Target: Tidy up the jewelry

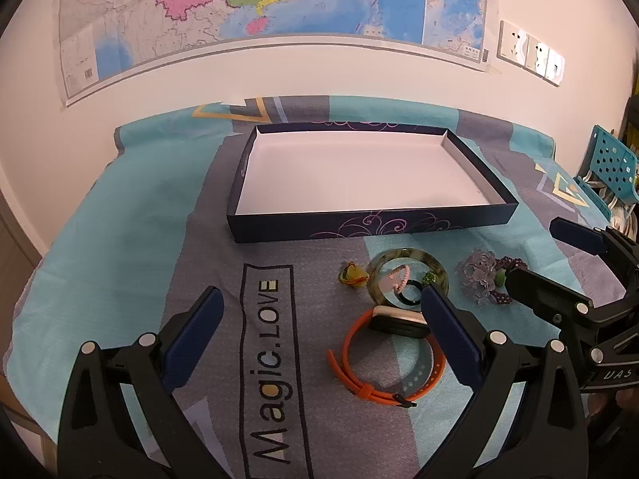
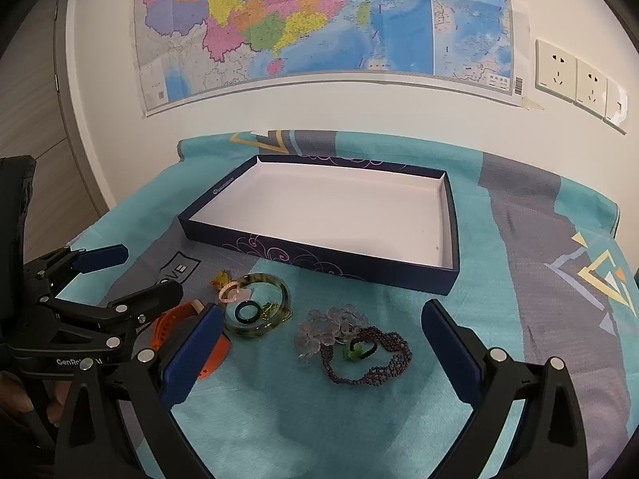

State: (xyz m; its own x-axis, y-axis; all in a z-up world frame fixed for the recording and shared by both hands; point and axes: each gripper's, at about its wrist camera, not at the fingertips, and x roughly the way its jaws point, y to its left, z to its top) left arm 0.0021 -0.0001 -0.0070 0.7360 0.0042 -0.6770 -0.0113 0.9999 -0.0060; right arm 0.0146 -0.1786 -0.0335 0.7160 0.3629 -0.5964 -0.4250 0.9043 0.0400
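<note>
Jewelry is lying in a cluster on a cloth-covered surface point(image 1: 120, 247), just in front of a shallow dark box point(image 1: 359, 225) with a white floor. In the left wrist view, the left claw point(image 1: 321, 325) is hovering over the cloth with its blue pads well apart and nothing between them. An orange watch point(image 1: 383, 359) is lying near the right-hand pad, its face partly hidden by that pad. Just beyond it a mottled green bangle point(image 1: 411, 257) is lying flat, with a pink ring point(image 1: 401, 279) and a dark ring point(image 1: 411, 295) inside its circle. A small yellow charm point(image 1: 353, 275) is sitting just left of the bangle. To the right, a pale flower piece point(image 1: 479, 273) is touching a purple beaded bracelet point(image 1: 505, 299), partly covered by the right claw point(image 1: 543, 255), which is coming in from the right edge with its fingers spread.

In the right wrist view, the right claw point(image 2: 323, 343) is standing open, and the bracelet point(image 2: 375, 355) and flower piece point(image 2: 327, 327) are lying on the cloth between its pads, touching neither. A small green ring point(image 2: 355, 351) is resting within the bracelet's loop. The bangle point(image 2: 259, 303) and its rings are sitting just left of these, the watch point(image 2: 175, 319) mostly hidden behind the left-hand pad. The left claw point(image 2: 151, 275) is showing at the left, fingers apart. The box point(image 2: 319, 255) is lying behind the cluster, holding nothing. A map point(image 2: 319, 20) is hanging on the wall.
</note>
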